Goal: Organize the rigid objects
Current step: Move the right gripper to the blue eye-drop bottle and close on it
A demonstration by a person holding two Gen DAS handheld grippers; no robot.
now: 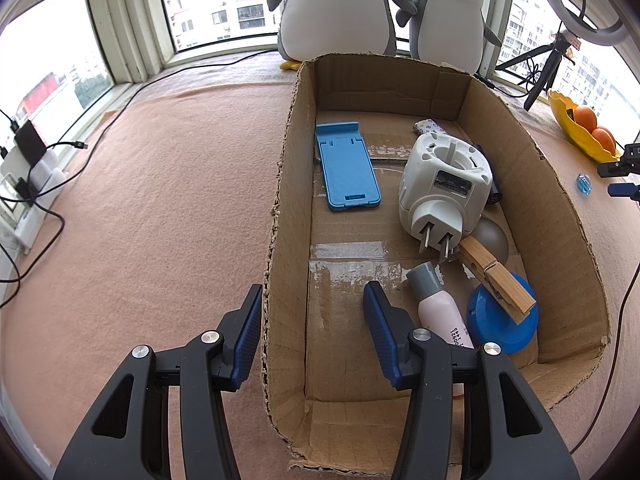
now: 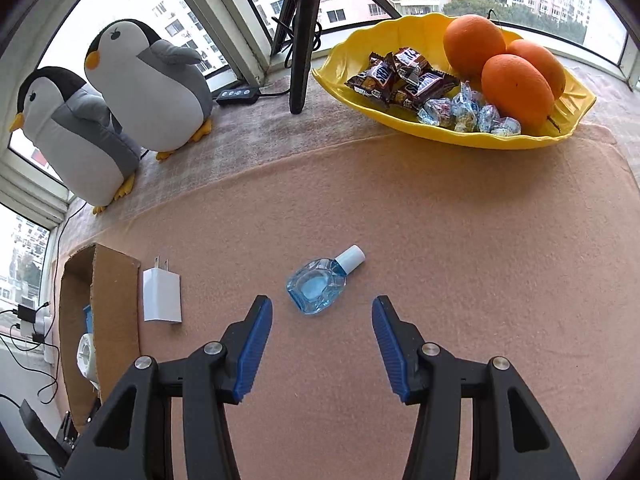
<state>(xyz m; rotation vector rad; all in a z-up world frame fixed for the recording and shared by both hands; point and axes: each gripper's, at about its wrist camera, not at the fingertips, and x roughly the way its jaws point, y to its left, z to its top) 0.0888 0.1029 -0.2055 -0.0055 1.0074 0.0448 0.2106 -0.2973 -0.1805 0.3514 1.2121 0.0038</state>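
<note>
The left gripper [image 1: 312, 300] is held open w/ the cardboard box [image 1: 280, 200] wall between its fingers, not pinched. The right gripper [image 2: 322, 320] is spread open & empty, just short of the small blue bottle [image 2: 320, 284] lying on the blanket beside a white charger [image 2: 162, 296].

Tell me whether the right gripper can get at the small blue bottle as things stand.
Probably yes. The right gripper is open and empty, and the small blue bottle lies alone on the cloth just ahead of its fingertips. The white charger sits well off to one side.
</note>
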